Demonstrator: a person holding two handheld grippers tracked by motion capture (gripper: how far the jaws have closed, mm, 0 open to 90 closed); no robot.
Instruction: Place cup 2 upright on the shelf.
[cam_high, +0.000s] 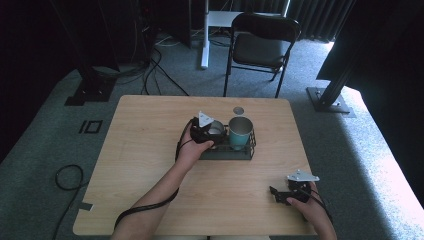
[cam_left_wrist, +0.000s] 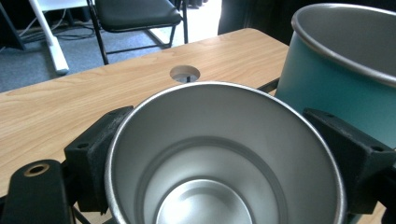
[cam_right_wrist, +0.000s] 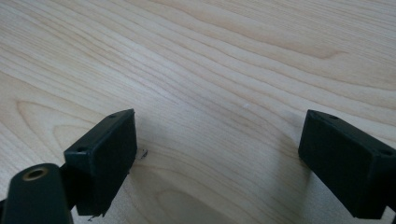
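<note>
The left gripper (cam_high: 204, 131) is clamped on a bare silver metal cup (cam_left_wrist: 224, 158), one black jaw pressed to each side of the cup wall just below the rim. In the high view the cup sits at the left end of a black wire rack (cam_high: 235, 151) near the table's centre, touching or just beside a taller teal metal cup with a silver rim (cam_high: 240, 132) that occupies the right end. Whether the silver cup's base is fully seated in the rack cannot be told.

The step in hand appears to be setting the silver cup into the rack — or lifting it clear. Either way:

- Keep the cup upright; move it straight along its own axis so the base clears the rack wires.
- Hold a margin from the teal cup, since a sideways nudge could tip it.
- Release only once the base rests flat.

The right gripper (cam_high: 290, 194) lies low over the light wooden table (cam_high: 150, 150) near its front right corner — jaws spread wide, holding nothing.
</note>
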